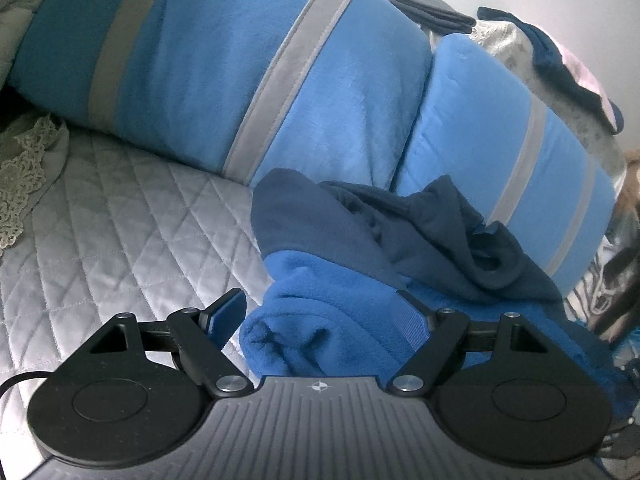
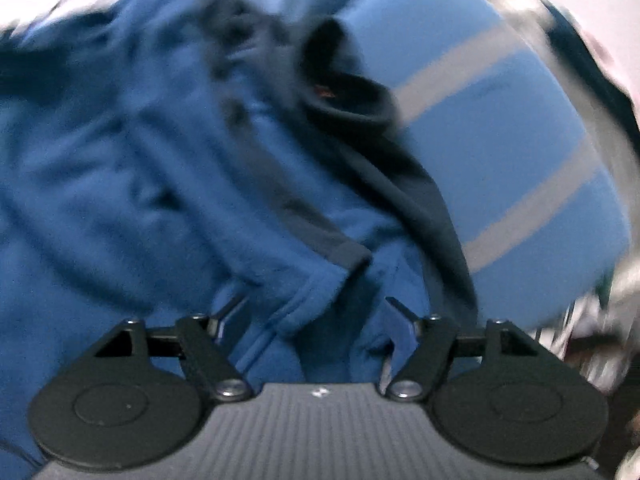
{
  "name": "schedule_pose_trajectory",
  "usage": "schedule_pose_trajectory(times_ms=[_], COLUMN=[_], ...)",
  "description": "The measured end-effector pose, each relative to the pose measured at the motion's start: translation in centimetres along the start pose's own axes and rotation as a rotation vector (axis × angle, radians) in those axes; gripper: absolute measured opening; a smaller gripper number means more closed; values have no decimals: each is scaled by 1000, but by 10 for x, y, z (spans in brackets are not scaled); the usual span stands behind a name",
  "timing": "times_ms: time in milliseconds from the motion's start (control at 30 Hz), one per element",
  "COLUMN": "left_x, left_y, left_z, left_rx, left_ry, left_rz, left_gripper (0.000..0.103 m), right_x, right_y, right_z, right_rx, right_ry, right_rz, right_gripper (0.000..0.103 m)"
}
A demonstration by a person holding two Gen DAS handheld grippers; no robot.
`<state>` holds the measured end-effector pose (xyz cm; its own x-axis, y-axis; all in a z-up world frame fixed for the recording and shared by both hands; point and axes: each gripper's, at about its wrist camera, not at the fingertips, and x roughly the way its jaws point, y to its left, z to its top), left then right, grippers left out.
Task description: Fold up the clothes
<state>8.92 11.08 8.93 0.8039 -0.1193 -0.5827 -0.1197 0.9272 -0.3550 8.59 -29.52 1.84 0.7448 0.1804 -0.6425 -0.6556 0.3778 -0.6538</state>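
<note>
Both grippers tilt downward over a blue fleece garment (image 1: 320,320) bunched on the quilted bedspread (image 1: 120,208) against striped pillows (image 1: 240,72), left gripper (image 1: 324,312) and right gripper (image 2: 312,316) spread wide, gripping nothing.

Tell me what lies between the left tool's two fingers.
In the left wrist view, a bunched fold of the blue fleece garment lies between the left tool's open fingers; whether they touch it is unclear.

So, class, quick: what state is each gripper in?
Left gripper: open, blue fleece garment between its jaws, not pinched.
Right gripper: open, over the same garment.
</note>
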Motion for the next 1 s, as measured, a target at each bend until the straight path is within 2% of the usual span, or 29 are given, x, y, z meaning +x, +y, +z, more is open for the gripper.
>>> schedule_pose_trajectory(times_ms=[167, 367, 567, 667, 700, 733, 1000], left_x=[0, 0, 0, 0, -1, -2, 0], left_y=[3, 4, 6, 4, 3, 2, -4], left_z=[1, 2, 4, 4, 4, 4, 1], left_rx=[-17, -17, -29, -4, 18, 39, 289], left_ry=[-5, -3, -2, -11, -23, -35, -93], left_rz=[-27, -31, -38, -18, -6, 7, 115], left_gripper=[80, 80, 80, 80, 80, 80, 80], right_x=[13, 29, 38, 41, 42, 41, 20], right_y=[32, 51, 59, 60, 59, 57, 15], right_z=[0, -1, -2, -1, 1, 3, 26], right_rx=[-262, -426, -495, -502, -492, -479, -359], right_ry=[-2, 21, 22, 62, 71, 75, 10], right_rz=[-56, -119, -128, -99, -90, -93, -241], right_gripper=[78, 60, 57, 41, 27, 25, 23])
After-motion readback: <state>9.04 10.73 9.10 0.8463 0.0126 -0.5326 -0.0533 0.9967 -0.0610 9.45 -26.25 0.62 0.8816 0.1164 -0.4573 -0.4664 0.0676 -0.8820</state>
